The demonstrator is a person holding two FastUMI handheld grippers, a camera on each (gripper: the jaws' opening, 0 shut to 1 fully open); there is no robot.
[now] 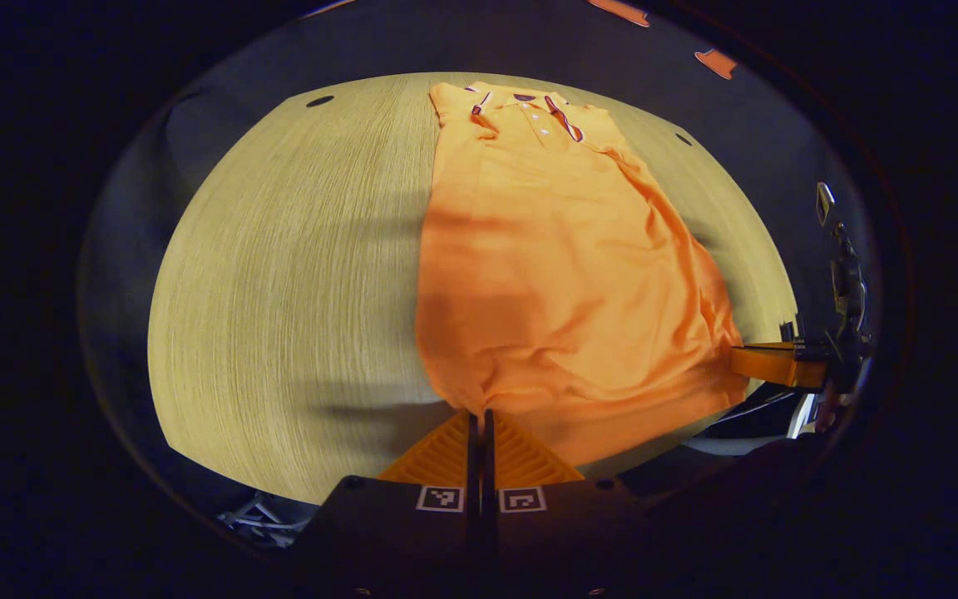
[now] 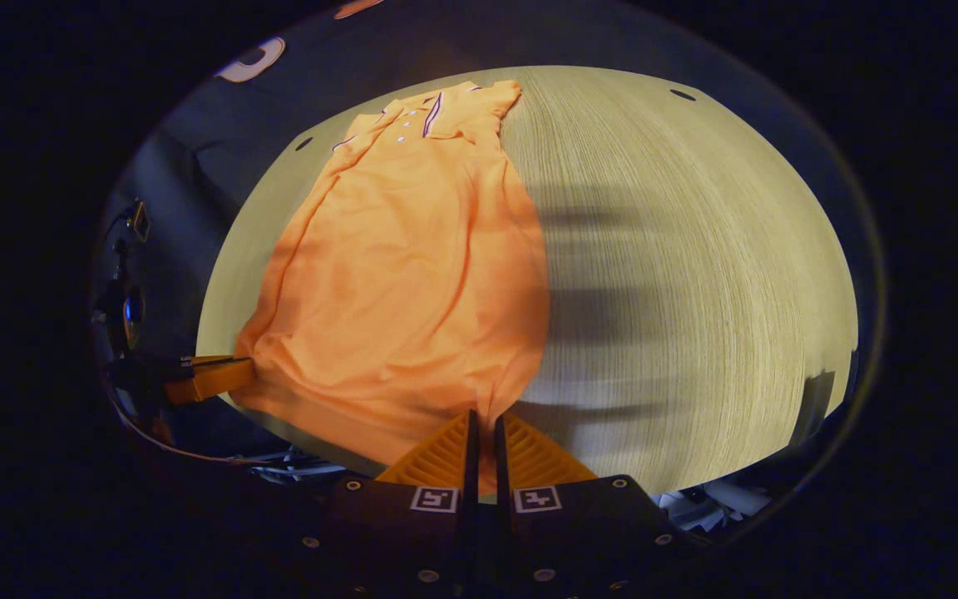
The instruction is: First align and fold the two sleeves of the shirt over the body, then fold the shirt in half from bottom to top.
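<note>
The sleeves are already folded over the shirt (image 1: 562, 274), laid lengthwise on the table (image 1: 279, 291). Its hem corners at the near edge are pinched by the left gripper (image 1: 479, 416) and right gripper (image 2: 483, 420); the bottom-to-top fold is left.

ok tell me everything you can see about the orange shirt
The orange polo shirt is a soft knit with a striped-trim collar and small white buttons. It lies flat, front up, lengthwise on the wooden table, collar at the far end, sleeves already folded in so it forms a narrow strip, lightly wrinkled. The left gripper and the right gripper are each shut on a bottom hem corner at the near table edge.
</note>
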